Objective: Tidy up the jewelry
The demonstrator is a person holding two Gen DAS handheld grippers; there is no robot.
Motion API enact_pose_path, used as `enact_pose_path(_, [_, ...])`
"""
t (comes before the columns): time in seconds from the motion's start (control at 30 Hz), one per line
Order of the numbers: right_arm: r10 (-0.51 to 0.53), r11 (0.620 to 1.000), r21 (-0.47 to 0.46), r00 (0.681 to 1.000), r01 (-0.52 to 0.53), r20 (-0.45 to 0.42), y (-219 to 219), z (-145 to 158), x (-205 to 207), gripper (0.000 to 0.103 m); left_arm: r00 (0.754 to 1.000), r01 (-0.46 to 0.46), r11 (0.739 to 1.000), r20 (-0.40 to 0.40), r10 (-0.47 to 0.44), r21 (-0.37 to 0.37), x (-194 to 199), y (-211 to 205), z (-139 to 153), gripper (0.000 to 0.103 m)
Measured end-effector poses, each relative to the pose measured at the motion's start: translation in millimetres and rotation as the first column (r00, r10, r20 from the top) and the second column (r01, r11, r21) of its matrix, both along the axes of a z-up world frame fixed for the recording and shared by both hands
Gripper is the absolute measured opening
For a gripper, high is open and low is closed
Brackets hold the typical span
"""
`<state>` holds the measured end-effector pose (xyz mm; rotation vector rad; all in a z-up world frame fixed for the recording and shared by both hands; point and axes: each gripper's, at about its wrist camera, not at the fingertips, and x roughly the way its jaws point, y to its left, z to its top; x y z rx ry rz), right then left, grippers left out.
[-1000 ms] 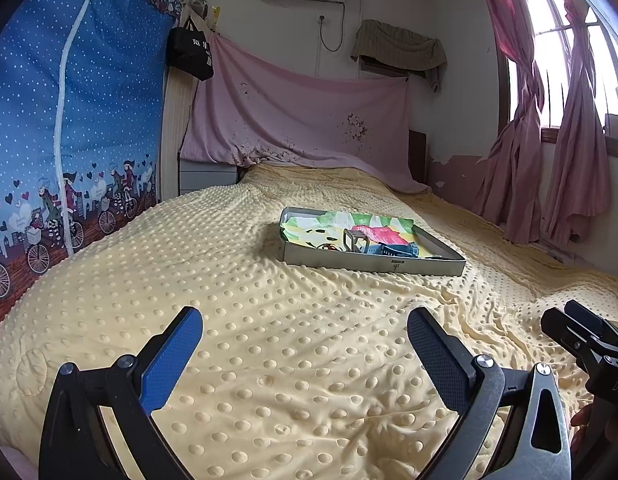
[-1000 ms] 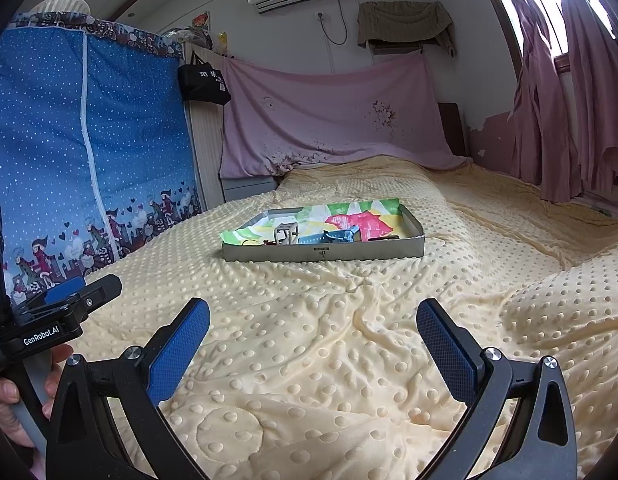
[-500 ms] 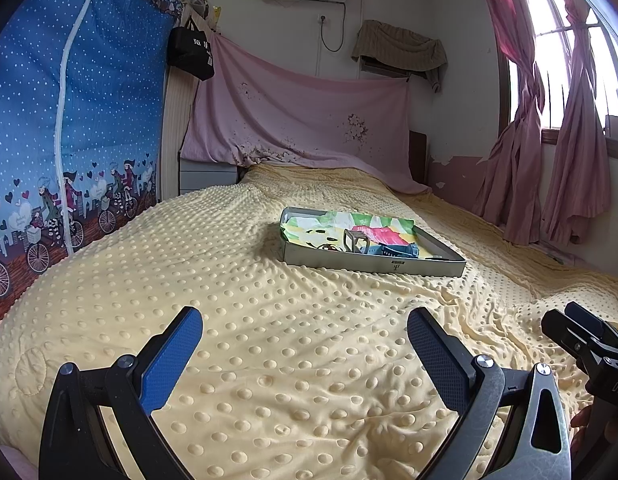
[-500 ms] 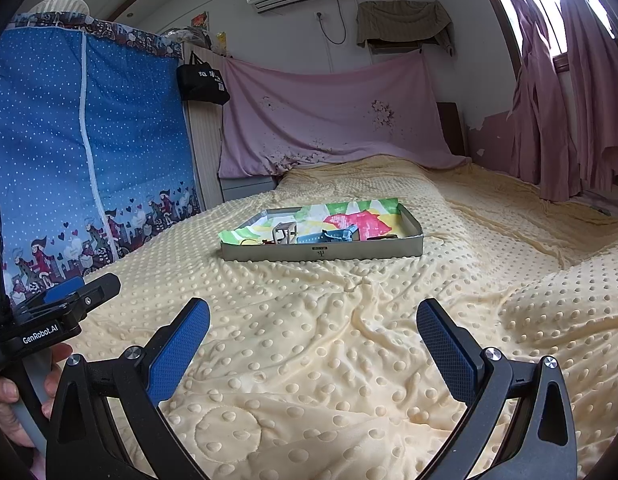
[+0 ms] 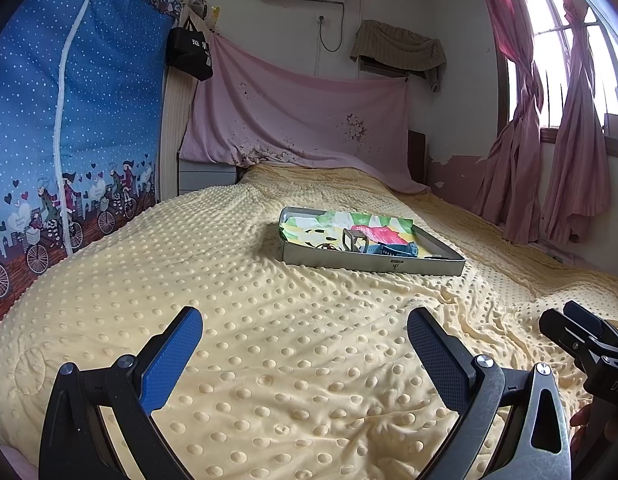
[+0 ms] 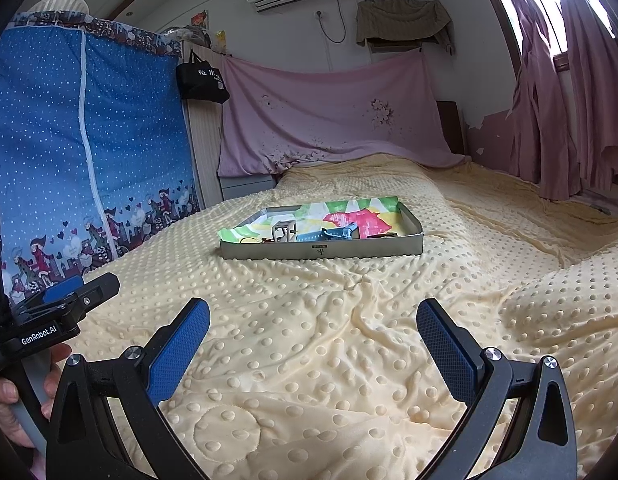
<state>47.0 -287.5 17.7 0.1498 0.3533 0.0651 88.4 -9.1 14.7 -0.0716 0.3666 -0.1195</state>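
A shallow metal tray (image 5: 373,266) (image 6: 321,250) lies mid-bed, lined with colourful paper. In it sit small jewelry pieces: a squarish metal ring-like piece (image 5: 354,238) (image 6: 284,229), a blue piece (image 5: 393,249) (image 6: 337,233) and a small round trinket (image 5: 327,246). My left gripper (image 5: 305,354) hovers open over the blanket, well short of the tray, nothing between its blue pads. My right gripper (image 6: 313,340) is open too, equally far from the tray. Each gripper shows at the edge of the other's view.
A yellow dotted blanket (image 5: 237,300) covers the bed, wrinkled toward the right. A blue fabric wardrobe (image 6: 69,140) stands on the left, pink curtains (image 5: 549,152) on the right, a pink cloth (image 6: 329,120) at the headboard. A hand (image 6: 13,396) holds the left tool.
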Motion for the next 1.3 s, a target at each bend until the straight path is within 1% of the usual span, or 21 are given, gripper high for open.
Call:
enact_pose_path(0.73, [-0.004,1.000,0.003,1.000,0.004,-0.002,0.3,-0.8,-0.8,0.102,1.000,-0.019,1.000,-0.008,0.019,-0.011,1.1,3.8,-0.2,0.103])
enact_pose_path(1.3, [-0.005,1.000,0.003,1.000,0.005,-0.002,-0.2,-0.8,-0.4,0.102,1.000,-0.010,1.000,0.008,0.010,0.013,-2.7,-1.1,-0.5,0.103])
